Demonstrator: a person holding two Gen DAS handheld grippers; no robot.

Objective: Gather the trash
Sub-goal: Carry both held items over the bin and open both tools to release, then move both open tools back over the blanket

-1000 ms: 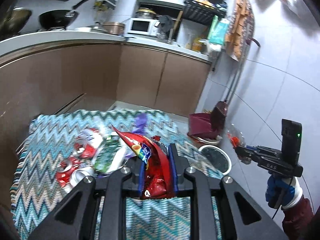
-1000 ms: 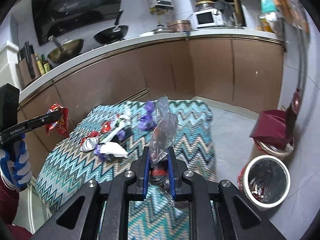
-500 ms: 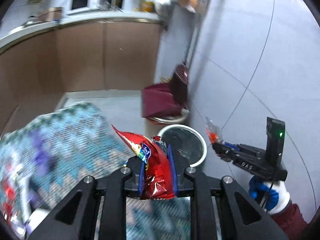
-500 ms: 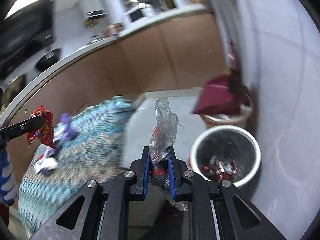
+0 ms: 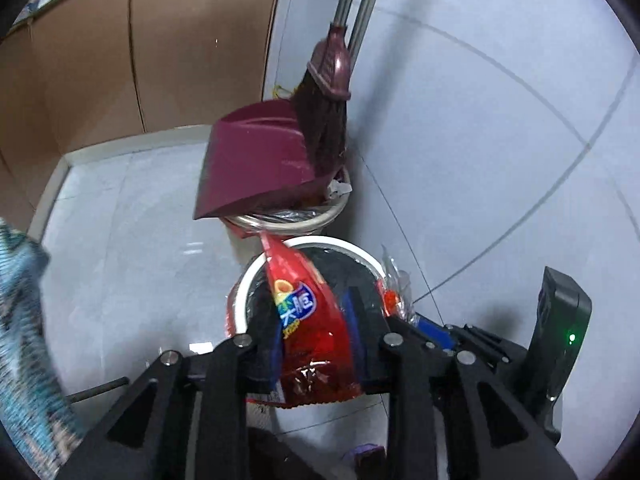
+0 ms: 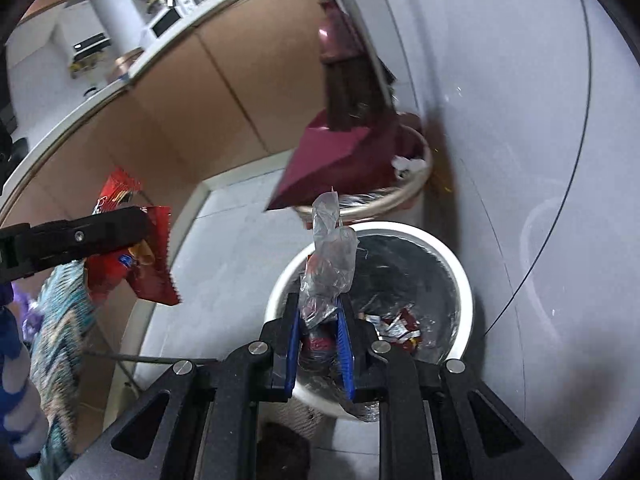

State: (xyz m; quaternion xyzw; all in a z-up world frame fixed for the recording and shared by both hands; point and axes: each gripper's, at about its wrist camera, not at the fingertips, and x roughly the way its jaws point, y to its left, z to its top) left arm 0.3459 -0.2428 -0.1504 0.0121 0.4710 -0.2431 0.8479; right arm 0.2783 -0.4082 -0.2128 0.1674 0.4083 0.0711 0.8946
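snack bag [image 5: 308,332]: glossy foil | wrapper [image 6: 328,264]: clear crinkled plastic | dustpan [image 5: 256,168]: matt plastic

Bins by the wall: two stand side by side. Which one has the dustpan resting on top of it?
The farther bin, with the beige rim, carries the maroon dustpan. The nearer white-rimmed bin is uncovered, its black liner and wrappers showing.

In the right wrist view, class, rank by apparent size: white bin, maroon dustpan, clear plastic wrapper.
1. White bin
2. Maroon dustpan
3. Clear plastic wrapper, though it sits nearest the camera, so it looks enlarged.
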